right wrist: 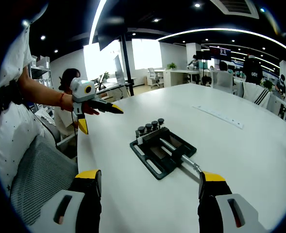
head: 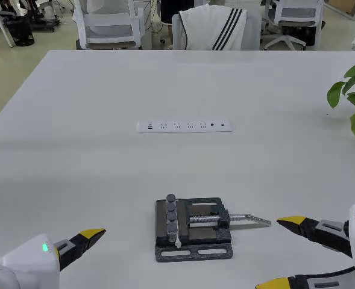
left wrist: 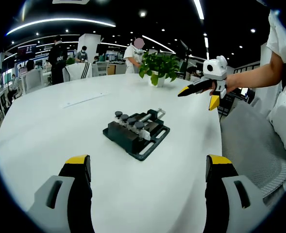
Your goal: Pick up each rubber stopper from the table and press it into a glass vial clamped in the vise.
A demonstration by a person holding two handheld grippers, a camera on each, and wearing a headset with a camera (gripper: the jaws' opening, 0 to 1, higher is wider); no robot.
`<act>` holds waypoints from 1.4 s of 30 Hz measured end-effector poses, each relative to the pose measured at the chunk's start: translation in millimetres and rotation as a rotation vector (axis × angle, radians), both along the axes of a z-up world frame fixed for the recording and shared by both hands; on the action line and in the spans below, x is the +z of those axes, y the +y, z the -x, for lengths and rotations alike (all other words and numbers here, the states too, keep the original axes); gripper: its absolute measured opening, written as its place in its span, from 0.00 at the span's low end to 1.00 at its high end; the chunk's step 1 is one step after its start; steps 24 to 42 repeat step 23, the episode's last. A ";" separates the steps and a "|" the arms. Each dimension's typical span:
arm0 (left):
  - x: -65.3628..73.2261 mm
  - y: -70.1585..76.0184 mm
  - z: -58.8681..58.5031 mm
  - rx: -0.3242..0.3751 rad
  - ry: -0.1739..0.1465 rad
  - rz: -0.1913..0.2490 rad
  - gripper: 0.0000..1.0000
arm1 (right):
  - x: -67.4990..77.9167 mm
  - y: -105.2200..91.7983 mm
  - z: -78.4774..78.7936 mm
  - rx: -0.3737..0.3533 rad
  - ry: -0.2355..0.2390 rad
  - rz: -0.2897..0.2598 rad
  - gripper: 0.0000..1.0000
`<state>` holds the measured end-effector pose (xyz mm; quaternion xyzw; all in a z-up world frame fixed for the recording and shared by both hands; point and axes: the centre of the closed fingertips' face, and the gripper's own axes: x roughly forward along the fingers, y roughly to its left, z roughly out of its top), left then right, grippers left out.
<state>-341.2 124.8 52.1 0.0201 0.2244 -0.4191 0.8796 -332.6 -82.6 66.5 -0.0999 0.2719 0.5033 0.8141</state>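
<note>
A black vise [head: 193,232] stands on the white table [head: 165,84], near its front edge. A row of several glass vials [head: 172,218] is clamped in it, each topped with a dark rubber stopper [head: 171,198]. My left gripper [head: 88,237] hovers open to the left of the vise, nothing between its jaws. To the right of the vise my right gripper [head: 282,253] is open and holds nothing. The left gripper view has the vise [left wrist: 137,133] ahead of my left gripper [left wrist: 147,162], with the right gripper [left wrist: 201,88] beyond. The right gripper view looks past my right gripper [right wrist: 150,175] at the vise [right wrist: 162,150].
The vise's screw handle [head: 251,220] sticks out to the right, toward the right gripper. A white power strip [head: 184,126] lies mid-table. Plant leaves [head: 353,96] reach in at the right edge. Chairs [head: 213,27] stand beyond the far edge.
</note>
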 end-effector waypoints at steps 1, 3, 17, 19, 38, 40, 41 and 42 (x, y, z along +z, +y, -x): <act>0.1 0.2 0.0 0.001 0.000 0.001 0.98 | -0.1 -0.7 -0.2 0.002 -0.002 -0.002 0.80; 0.0 0.4 0.1 0.002 0.000 0.000 0.98 | -0.1 -0.6 0.0 0.003 -0.002 0.001 0.80; -3.0 -0.4 -0.1 -0.002 0.003 -0.001 0.98 | 0.6 0.3 0.5 0.011 0.000 -0.004 0.79; -3.2 -1.1 -0.2 -0.005 0.003 -0.001 0.98 | 0.1 -1.2 -0.1 0.010 0.000 -0.002 0.78; -3.0 -2.4 -0.5 -0.007 0.005 -0.002 0.98 | -0.8 -3.1 -0.8 0.010 0.002 -0.001 0.78; -3.0 -2.4 -0.5 -0.007 0.005 -0.002 0.98 | -0.8 -3.1 -0.8 0.010 0.002 -0.001 0.78; -3.0 -2.4 -0.5 -0.007 0.005 -0.002 0.98 | -0.8 -3.1 -0.8 0.010 0.002 -0.001 0.78; -3.0 -2.4 -0.5 -0.007 0.005 -0.002 0.98 | -0.8 -3.1 -0.8 0.010 0.002 -0.001 0.78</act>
